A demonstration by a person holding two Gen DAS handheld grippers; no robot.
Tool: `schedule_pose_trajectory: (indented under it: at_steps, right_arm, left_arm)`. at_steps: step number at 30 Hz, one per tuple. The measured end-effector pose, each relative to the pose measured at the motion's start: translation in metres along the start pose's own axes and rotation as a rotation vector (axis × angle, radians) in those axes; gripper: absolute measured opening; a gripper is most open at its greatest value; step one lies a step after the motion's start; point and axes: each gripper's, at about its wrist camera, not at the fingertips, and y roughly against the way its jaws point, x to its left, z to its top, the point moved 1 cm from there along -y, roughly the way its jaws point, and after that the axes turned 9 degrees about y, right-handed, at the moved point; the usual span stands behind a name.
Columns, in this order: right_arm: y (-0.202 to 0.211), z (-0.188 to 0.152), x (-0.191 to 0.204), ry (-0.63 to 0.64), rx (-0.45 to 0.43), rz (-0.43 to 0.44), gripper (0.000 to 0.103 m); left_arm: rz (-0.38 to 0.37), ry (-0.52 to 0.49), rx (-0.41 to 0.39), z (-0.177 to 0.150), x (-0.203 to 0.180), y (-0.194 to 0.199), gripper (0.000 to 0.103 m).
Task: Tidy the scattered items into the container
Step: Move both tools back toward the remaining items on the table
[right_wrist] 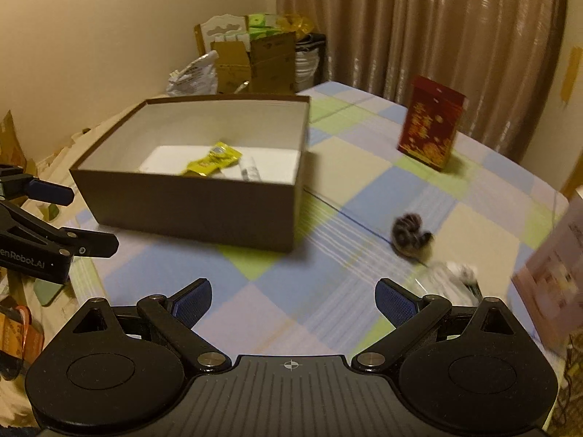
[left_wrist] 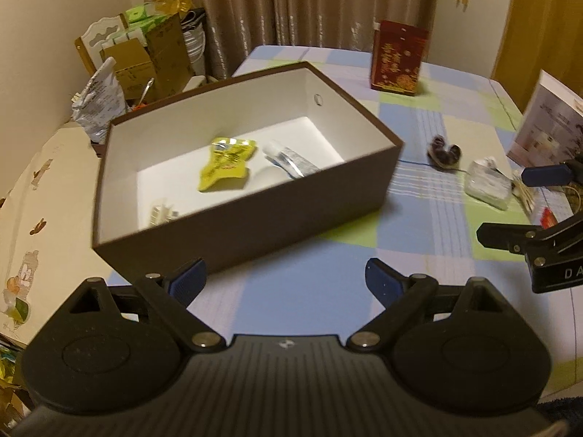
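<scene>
Right wrist: hair tie [right_wrist: 411, 235] ahead-right of right gripper [right_wrist: 293, 300].

1. Your left wrist camera sits just behind the left gripper [left_wrist: 284, 282], looking forward and down over the checked surface [left_wrist: 309, 291] at the brown box [left_wrist: 237, 233], which lies close ahead and slightly left
2. Your right wrist camera rides behind the right gripper [right_wrist: 293, 302], facing the same way from further right; the box [right_wrist: 196, 211] appears near, ahead to the left
3. Both views share the box, the red carton [left_wrist: 399, 58] [right_wrist: 430, 127], the dark furry item [left_wrist: 444, 153] [right_wrist: 411, 235] and the curtain [left_wrist: 291, 3] [right_wrist: 419, 25]
4. Each camera catches the other gripper at its frame edge [left_wrist: 524, 205] [right_wrist: 82, 220]
</scene>
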Motion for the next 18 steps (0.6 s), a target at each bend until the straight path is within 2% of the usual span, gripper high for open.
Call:
schedule_pose_trajectory:
  at_steps: [12,18]
  right_arm:
    - [0.036,-0.061,-0.034,-0.049,0.005,-0.067,0.101]
    - [0.044,-0.092,-0.059,-0.109,0.042,-0.104,0.101]
  left_arm:
    - [-0.059,-0.036,0.045,-0.026,-0.057,-0.008,0.092]
    - [-0.104,-0.076,0.058,-0.03,-0.084,-0.016,0.092]
